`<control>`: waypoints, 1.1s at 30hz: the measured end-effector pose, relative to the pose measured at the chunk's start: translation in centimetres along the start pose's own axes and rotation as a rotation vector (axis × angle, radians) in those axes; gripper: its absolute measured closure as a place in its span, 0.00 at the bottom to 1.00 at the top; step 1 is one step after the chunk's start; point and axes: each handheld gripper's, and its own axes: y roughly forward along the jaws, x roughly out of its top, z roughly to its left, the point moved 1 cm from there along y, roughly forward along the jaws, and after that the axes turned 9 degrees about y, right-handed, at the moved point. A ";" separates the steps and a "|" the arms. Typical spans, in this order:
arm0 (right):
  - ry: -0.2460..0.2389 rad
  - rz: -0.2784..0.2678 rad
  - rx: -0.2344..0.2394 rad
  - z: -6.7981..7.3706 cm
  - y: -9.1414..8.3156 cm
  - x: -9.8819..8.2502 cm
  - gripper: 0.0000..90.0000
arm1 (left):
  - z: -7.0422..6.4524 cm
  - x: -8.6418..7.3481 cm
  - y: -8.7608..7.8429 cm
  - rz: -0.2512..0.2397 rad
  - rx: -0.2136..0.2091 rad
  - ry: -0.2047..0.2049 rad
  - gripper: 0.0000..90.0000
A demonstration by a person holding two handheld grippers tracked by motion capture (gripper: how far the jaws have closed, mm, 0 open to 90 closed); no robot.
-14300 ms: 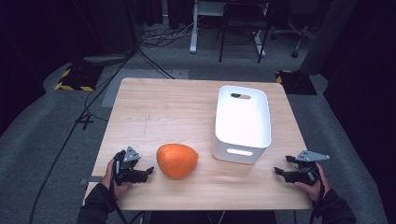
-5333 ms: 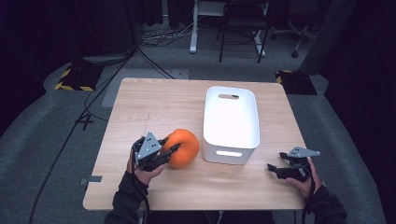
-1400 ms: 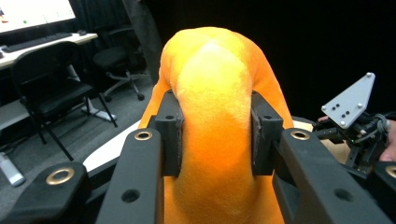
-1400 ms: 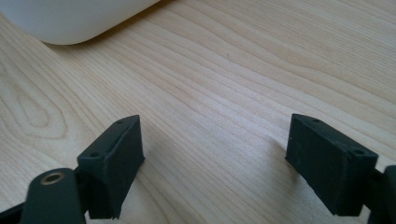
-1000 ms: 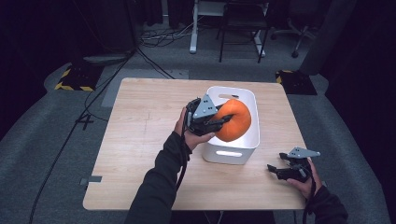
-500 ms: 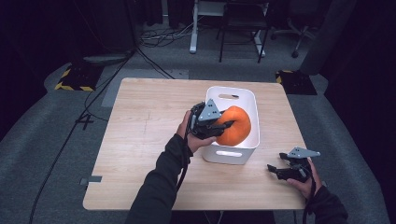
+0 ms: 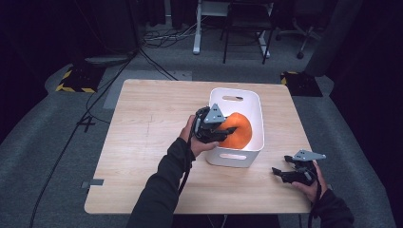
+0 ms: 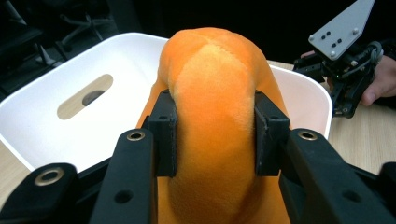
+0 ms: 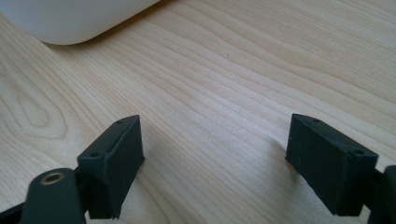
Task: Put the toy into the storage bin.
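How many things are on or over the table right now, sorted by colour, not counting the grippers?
Orange: 1, the plush toy, pinched by the left gripper over the bin.
White: 1, the plastic bin with handle slots.
Total: 2.

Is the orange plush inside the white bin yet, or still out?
Partly in, not released. The orange plush sits within the white bin walls in the high view, while the left gripper pinches it between both jaws.
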 end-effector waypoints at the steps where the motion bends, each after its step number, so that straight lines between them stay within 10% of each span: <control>1: -0.002 -0.001 0.000 0.0 0.0 0.0 0.21 | 0.0 0.0 0.1 0.010 0.002 0.004 0.67; 33: -0.004 0.001 0.002 0.0 0.0 0.0 0.21 | -0.4 -0.1 2.3 0.190 -0.019 0.006 0.51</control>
